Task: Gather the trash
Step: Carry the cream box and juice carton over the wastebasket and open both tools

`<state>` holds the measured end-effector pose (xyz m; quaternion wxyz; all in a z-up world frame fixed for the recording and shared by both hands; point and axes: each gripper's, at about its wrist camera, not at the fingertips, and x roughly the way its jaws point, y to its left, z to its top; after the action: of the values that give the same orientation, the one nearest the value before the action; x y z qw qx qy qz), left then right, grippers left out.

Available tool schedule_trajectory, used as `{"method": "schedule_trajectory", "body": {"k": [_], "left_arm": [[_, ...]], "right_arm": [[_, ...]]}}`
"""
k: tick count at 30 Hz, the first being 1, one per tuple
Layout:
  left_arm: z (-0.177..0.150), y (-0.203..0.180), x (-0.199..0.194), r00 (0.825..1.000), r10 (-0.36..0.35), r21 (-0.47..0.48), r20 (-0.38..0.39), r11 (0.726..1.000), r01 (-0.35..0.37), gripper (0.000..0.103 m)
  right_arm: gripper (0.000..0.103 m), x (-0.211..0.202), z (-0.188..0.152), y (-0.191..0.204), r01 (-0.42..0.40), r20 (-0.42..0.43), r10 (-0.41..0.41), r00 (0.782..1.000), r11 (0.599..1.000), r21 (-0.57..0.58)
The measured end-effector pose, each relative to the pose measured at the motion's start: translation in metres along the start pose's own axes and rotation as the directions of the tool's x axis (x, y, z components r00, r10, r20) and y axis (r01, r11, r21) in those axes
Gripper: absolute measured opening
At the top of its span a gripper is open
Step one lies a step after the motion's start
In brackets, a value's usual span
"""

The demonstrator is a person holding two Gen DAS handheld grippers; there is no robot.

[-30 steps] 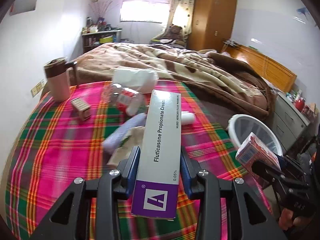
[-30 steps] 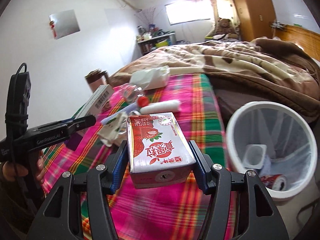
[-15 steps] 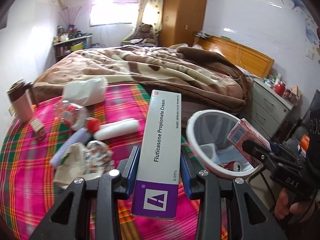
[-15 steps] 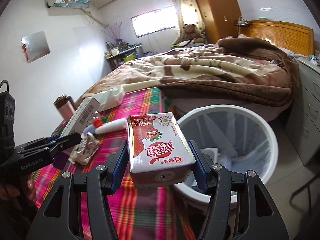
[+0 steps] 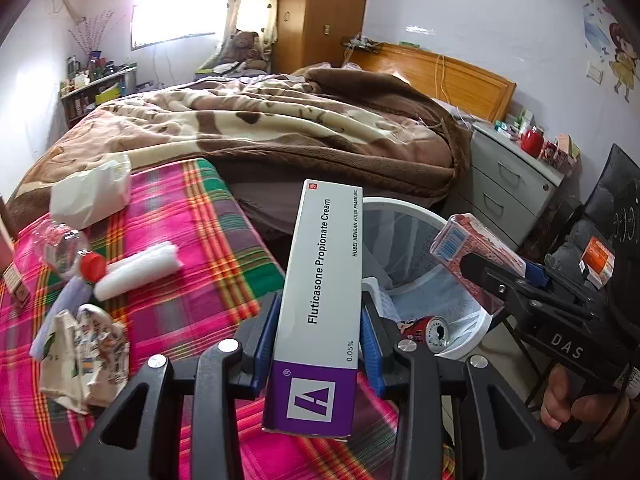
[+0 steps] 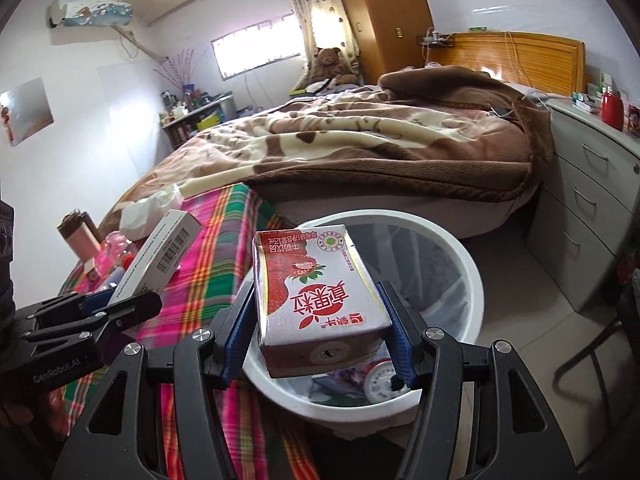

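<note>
Left tool (image 5: 320, 340) grips a white-and-purple cardboard cream box (image 5: 320, 300); right tool (image 6: 318, 332) clamps a red juice carton (image 6: 320, 296) above the white mesh bin (image 6: 464, 264). Neither is deposited. Bin holds a can; a clear plastic bottle (image 5: 66, 250), white roll (image 5: 138, 270) and crumpled wrapper (image 5: 86, 350) remain on the plaid-covered table (image 5: 192, 280).

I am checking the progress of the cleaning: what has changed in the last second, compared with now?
Both grippers swung away from the plaid table toward the white bin. The right gripper now holds the red drink carton over the bin's rim; the left gripper brings the cream box beside it. Nothing was released: both grips are unchanged, and the trash left on the table has not moved.
</note>
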<state>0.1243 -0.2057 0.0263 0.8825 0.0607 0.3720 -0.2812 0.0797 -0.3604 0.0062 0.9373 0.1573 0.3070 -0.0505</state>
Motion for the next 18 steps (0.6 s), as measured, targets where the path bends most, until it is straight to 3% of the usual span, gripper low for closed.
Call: {"method": "schedule_trajectory", "body": {"k": [18], "left_arm": [[0.014, -0.034, 0.044, 0.997, -0.033, 0.033, -0.074, 0.999, 0.035, 0.040]], "right_arm": [[0.060, 0.017, 0.002, -0.029, 0.072, -0.060, -0.070, 0.996, 0.997, 0.040]]}}
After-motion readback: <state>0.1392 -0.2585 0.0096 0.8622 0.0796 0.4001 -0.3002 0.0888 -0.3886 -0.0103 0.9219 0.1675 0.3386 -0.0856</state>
